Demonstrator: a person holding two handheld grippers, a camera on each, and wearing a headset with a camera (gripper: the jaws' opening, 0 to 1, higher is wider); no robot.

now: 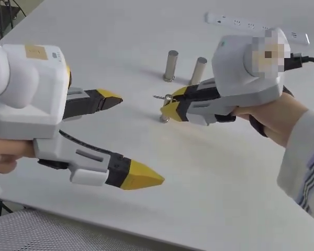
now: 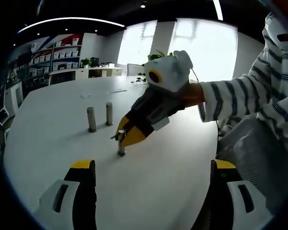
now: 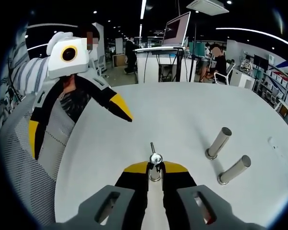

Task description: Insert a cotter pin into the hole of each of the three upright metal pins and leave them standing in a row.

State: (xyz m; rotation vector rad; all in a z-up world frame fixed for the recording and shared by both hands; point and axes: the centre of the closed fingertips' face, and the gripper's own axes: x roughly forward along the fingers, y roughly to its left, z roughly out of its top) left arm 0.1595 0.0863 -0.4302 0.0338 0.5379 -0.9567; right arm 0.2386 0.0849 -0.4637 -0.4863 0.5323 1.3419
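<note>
clamping a cotter pin (image 3: 154, 154) at one metal pin (image 1: 164, 118), right gripper (image 3: 156, 167); left gripper (image 1: 138, 138) gapes empty.

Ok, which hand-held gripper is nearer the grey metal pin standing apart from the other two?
Right. The right hand-held gripper is at that grey metal pin, shut on a wire cotter pin by its top; the left hand-held gripper is open, well clear of it.
</note>
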